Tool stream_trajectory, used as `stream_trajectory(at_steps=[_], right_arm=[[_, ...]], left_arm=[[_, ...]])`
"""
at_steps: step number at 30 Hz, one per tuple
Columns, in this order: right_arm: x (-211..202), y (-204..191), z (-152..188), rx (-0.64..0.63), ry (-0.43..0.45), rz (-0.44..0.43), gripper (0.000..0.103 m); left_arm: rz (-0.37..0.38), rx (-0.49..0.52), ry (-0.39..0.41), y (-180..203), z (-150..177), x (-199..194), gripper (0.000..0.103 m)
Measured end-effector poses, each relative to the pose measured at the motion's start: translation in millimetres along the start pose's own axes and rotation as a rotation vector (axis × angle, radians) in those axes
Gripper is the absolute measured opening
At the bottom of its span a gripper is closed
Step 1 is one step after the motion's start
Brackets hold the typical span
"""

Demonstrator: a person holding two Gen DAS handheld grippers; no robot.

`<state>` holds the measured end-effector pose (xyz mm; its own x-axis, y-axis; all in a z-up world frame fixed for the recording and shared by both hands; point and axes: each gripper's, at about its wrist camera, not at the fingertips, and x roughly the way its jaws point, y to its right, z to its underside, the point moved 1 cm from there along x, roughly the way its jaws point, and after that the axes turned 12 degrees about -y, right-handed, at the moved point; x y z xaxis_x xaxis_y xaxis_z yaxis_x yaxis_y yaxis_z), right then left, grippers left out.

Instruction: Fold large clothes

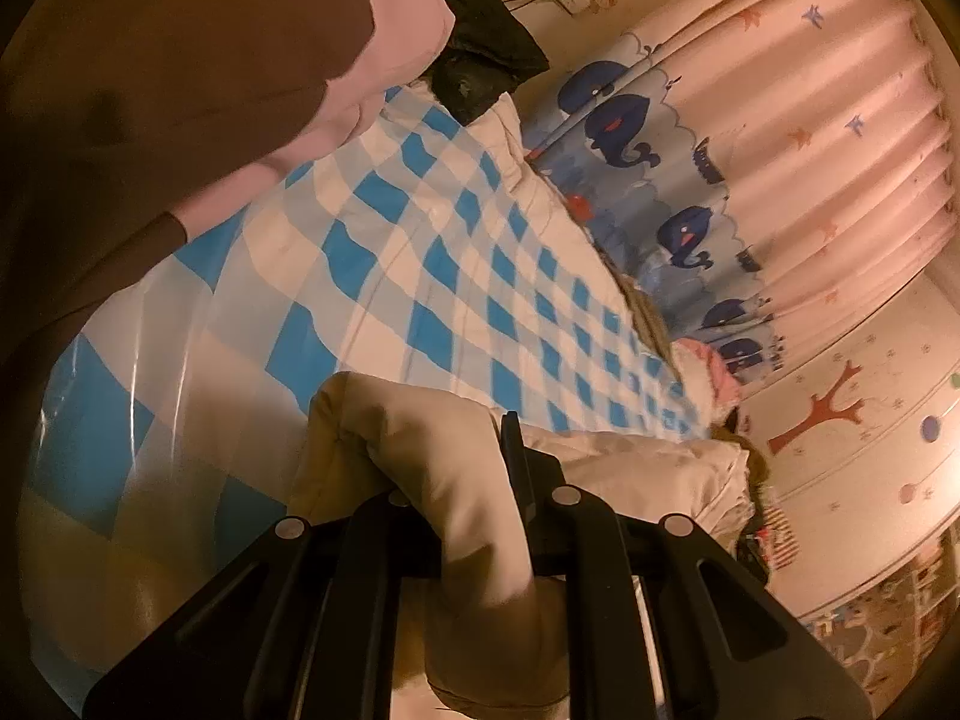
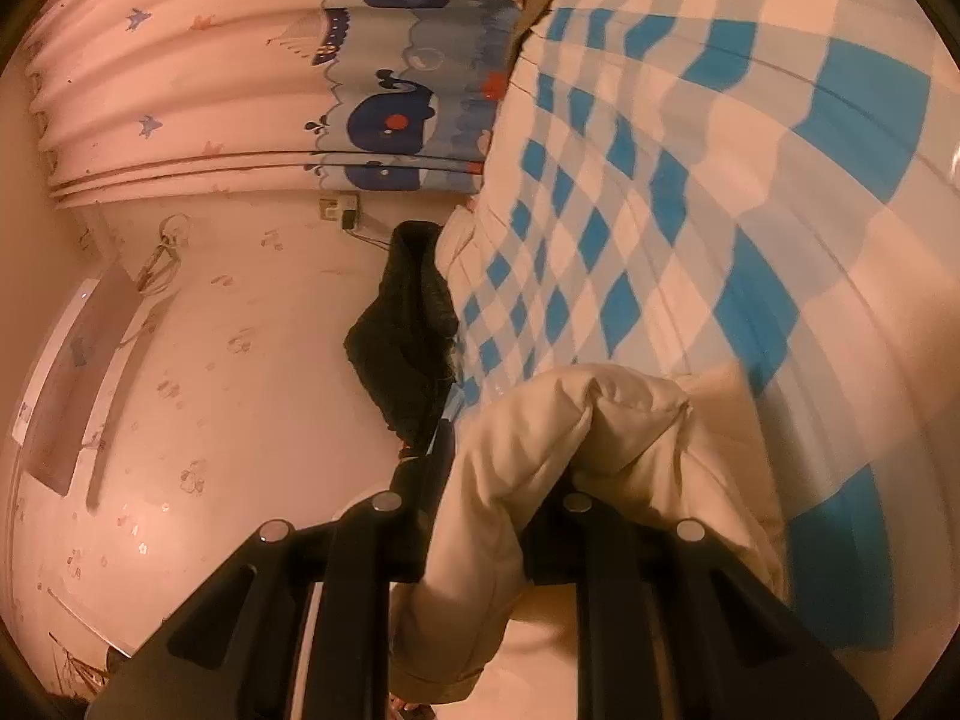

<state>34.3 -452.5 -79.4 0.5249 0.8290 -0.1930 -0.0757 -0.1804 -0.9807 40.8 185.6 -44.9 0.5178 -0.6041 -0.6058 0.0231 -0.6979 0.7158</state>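
A cream puffy jacket (image 1: 432, 456) hangs bunched between the fingers of my left gripper (image 1: 456, 468), which is shut on it above the blue and white checked bed cover (image 1: 420, 252). Its body trails right across the bed (image 1: 648, 468) to a fur-trimmed hood. In the right wrist view the same cream jacket (image 2: 540, 438) is pinched in my right gripper (image 2: 504, 468), shut on a padded fold, held above the checked cover (image 2: 690, 180). Both views are tilted sideways.
A brown and pink garment (image 1: 198, 60) lies at the bed's upper left. A black garment (image 1: 480, 60) (image 2: 408, 324) sits at the bed's end near a wall socket. Whale-print curtains (image 1: 750, 138) (image 2: 240, 60) run along the far side. A pink item (image 1: 714, 372) lies by the curtain.
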Motion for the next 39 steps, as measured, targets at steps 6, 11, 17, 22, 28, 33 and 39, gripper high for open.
stream_trajectory(at_steps=[6, 11, 17, 22, 28, 33, 39], right_arm=[[2.8, 9.9, -1.2, 0.014, -0.001, 0.017, 0.019], [5.6, 15.3, -1.3, 0.021, -0.005, 0.036, 0.019], [9.1, 23.3, -2.3, 0.037, -0.012, 0.055, 0.019], [16.2, 29.1, -6.4, 0.059, -0.029, 0.100, 0.019], [18.3, 37.4, -8.5, 0.085, -0.044, 0.102, 0.020], [20.0, 35.2, -12.2, 0.104, -0.068, 0.112, 0.025], [18.4, 14.1, -12.2, 0.091, -0.079, 0.107, 0.065]], left_arm=[[-0.079, 0.029, 0.005, 1.0, 1.6, 11.6, 0.011], [-0.150, 0.057, 0.002, 0.9, 5.9, 23.2, 0.011], [-0.200, 0.075, -0.004, -2.5, 10.1, 34.0, 0.012], [-0.236, 0.082, -0.013, -7.1, 12.9, 44.0, 0.012], [-0.276, 0.090, -0.030, -10.2, 14.6, 56.1, 0.012], [-0.321, 0.108, -0.042, -5.8, 14.9, 60.0, 0.012], [-0.398, 0.168, -0.051, 9.6, 19.0, 55.6, 0.013]])
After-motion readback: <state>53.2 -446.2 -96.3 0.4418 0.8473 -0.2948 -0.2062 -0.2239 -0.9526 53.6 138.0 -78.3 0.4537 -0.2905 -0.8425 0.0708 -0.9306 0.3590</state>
